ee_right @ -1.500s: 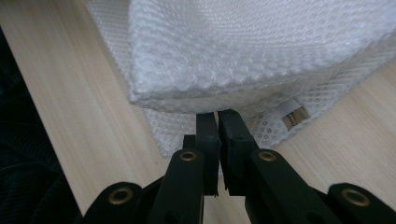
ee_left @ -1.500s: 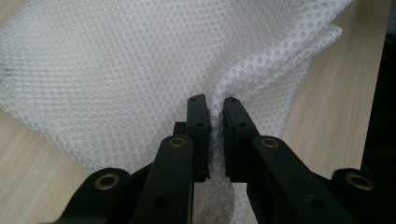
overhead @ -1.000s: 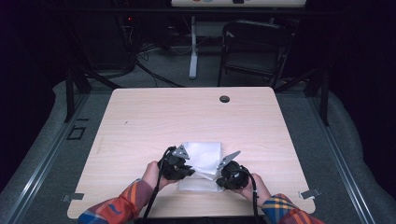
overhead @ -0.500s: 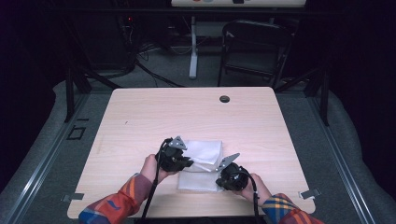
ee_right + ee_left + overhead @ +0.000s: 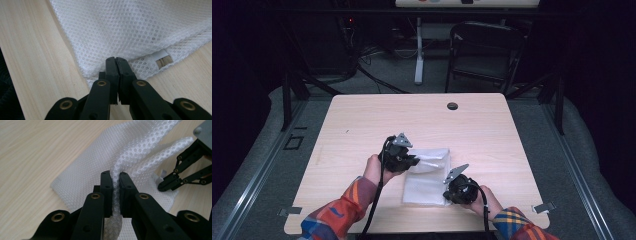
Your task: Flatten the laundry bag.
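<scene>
Lying at lower centre of the high view, on the wooden table (image 5: 362,130): a white mesh bag (image 5: 424,187). Left gripper (image 5: 115,176) clamped on a raised fold of mesh; right gripper (image 5: 116,61) pinched shut on the bag's edge near the zip end (image 5: 162,61). Best to keep both grips firm, lift evenly, pull gently apart, and avoid tearing the mesh.

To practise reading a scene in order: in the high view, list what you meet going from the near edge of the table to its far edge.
Right gripper → white mesh bag → left gripper → bare wooden table → dark round grommet.
</scene>
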A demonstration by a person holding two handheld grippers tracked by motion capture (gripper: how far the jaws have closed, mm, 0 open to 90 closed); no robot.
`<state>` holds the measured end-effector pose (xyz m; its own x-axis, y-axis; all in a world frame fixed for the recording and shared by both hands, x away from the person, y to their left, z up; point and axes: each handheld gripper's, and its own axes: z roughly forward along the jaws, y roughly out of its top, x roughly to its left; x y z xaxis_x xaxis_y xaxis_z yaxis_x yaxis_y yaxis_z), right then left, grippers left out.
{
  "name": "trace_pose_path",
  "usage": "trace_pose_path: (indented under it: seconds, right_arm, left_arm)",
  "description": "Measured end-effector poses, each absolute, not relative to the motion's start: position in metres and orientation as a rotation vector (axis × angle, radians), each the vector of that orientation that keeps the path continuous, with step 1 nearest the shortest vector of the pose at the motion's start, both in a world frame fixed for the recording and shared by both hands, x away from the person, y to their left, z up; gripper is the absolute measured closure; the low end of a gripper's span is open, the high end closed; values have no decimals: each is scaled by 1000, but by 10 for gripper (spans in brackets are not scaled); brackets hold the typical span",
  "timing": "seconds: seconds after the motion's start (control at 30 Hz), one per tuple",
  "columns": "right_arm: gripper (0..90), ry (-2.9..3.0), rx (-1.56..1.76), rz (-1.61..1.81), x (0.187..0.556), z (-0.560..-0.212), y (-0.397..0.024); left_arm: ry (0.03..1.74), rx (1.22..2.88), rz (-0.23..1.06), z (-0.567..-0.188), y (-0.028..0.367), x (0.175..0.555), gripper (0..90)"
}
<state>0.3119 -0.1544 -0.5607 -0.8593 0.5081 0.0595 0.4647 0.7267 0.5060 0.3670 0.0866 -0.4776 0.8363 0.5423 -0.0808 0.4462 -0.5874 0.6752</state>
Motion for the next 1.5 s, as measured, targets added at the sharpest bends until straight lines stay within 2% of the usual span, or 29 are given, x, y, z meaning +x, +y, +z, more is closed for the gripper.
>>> trace_pose_path:
  seconds: [0.83,1.5]
  right_arm:
    - [900,2851,804,807,312,-561,-154]
    - [900,2856,807,791,311,-560,-153]
  left_arm:
    - [752,2252,288,-463,75,390,837]
    - [769,2261,360,-466,59,413,837]
